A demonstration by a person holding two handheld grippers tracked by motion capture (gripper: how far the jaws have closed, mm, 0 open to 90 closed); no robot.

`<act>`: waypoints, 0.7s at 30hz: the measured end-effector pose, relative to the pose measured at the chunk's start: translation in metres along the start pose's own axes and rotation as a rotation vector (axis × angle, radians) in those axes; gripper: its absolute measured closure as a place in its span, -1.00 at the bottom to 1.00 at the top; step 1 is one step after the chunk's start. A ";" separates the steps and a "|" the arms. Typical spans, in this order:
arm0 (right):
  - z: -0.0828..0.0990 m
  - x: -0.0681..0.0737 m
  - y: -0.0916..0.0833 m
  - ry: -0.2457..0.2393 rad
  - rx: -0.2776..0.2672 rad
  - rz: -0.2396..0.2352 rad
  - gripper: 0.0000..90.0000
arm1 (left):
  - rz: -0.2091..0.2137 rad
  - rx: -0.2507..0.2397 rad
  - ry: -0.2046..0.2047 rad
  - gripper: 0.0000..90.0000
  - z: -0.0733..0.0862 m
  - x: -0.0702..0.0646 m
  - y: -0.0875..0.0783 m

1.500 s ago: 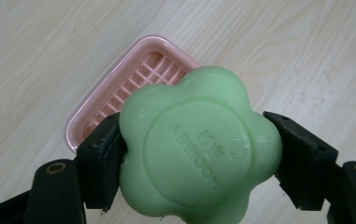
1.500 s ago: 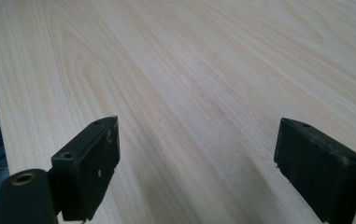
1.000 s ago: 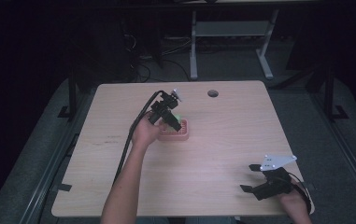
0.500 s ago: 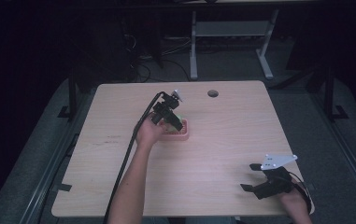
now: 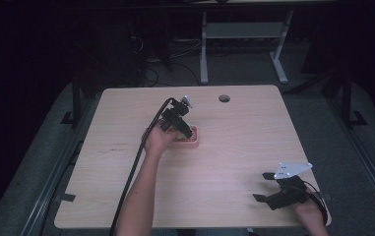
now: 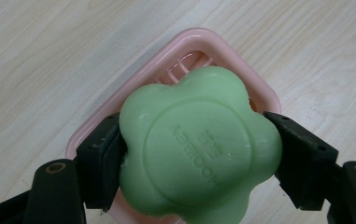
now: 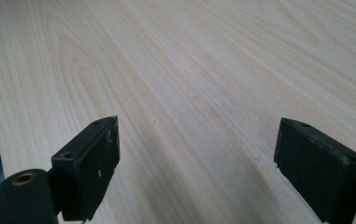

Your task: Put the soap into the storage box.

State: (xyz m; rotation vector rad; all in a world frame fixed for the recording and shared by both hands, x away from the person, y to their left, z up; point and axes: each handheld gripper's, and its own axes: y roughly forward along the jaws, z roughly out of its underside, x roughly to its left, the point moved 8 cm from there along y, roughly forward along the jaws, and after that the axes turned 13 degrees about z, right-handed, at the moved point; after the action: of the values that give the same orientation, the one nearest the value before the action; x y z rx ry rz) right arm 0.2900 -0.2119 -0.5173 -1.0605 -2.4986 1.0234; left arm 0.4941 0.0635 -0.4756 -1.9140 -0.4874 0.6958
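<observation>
in the left gripper view the green flower-shaped soap bar (image 6: 199, 149) covers most of the pink plastic slatted soap dish (image 6: 133, 93), so only its far rim and a few slats show, and whether soap and dish touch cannot be told. the soap's lower lobe runs off the bottom edge. its embossed lettering is too soft to read. in the high view the soap is barely visible behind the left gripper (image 5: 184, 129).

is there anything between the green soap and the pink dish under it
Nothing visible. The left gripper is shut on the green soap, directly over the pink soap dish. The visible part of the dish's slatted floor is bare.
</observation>
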 end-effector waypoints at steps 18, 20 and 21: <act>0.000 0.001 0.001 -0.003 0.004 -0.003 -0.69 | -0.023 0.019 -0.031 -0.42 0.000 0.003 0.008; 0.000 0.001 0.001 -0.004 0.003 -0.003 -0.69 | -0.019 0.014 -0.032 -0.42 -0.001 0.003 0.008; 0.000 0.001 0.001 -0.006 0.002 -0.004 -0.69 | -0.023 0.013 -0.031 -0.42 -0.001 0.003 0.008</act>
State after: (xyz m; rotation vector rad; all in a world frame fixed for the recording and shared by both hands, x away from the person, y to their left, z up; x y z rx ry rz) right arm 0.2901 -0.2101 -0.5180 -1.0533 -2.5028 1.0293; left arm 0.4976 0.0614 -0.4835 -1.8849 -0.5218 0.7133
